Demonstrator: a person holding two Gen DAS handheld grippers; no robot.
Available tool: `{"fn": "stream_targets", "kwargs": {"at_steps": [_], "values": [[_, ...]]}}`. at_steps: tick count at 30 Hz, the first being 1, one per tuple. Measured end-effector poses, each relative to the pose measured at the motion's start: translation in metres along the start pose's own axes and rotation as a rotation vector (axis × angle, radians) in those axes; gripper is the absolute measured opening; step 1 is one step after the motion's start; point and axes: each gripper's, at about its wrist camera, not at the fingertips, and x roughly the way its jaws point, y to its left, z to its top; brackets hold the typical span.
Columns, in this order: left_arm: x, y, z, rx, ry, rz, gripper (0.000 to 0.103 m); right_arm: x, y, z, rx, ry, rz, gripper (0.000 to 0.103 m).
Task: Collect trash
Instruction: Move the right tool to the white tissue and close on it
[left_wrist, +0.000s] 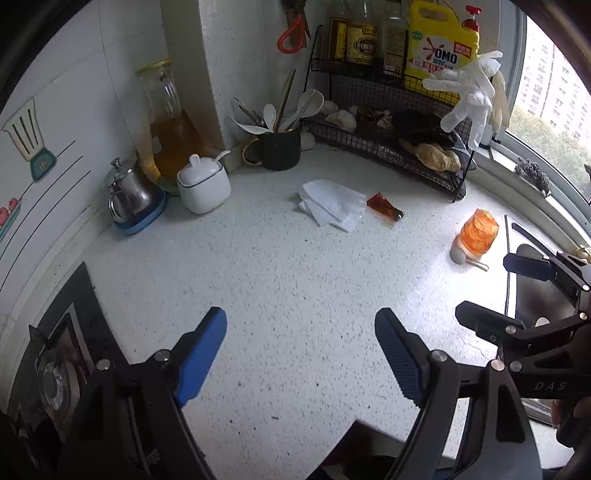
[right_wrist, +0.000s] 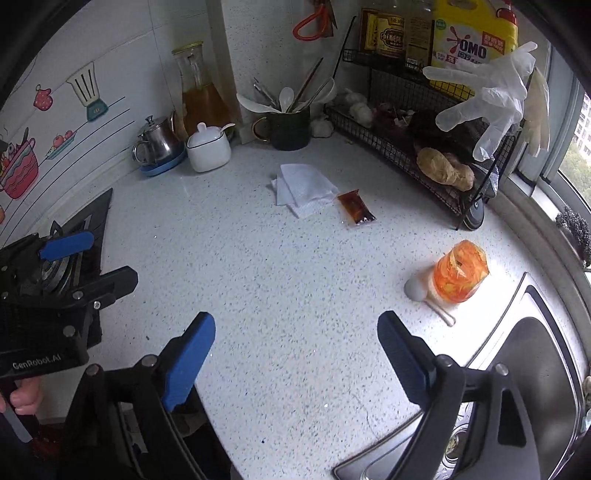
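Both the left gripper and the right gripper hang spread and empty over the countertop's front edge. Toward its back edge lie a crumpled tissue and, just beside it, a sauce packet; an orange wrapper lies near the sink.

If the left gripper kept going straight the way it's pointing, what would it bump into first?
Probably the bare countertop: the open left gripper points down at it, and the tissue lies farther ahead.
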Motion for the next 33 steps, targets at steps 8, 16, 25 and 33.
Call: {"fn": "stream_targets", "kwargs": {"at_steps": [8, 16, 25, 33], "values": [[0.033, 0.023, 0.045, 0.036, -0.01, -0.013, 0.083, 0.03, -0.002, 0.046, 0.024, 0.002, -0.012, 0.093], [0.072, 0.038, 0.066, 0.051, 0.033, 0.018, 0.091, 0.069, -0.004, 0.078, 0.02, 0.028, -0.002, 0.093], [0.118, 0.057, 0.083, 0.019, 0.067, 0.026, 0.103, 0.127, -0.006, 0.109, -0.049, 0.088, 0.022, 0.093], [0.163, 0.075, 0.091, -0.009, 0.149, 0.055, 0.103, 0.186, -0.008, 0.137, -0.103, 0.168, 0.062, 0.094]]}}
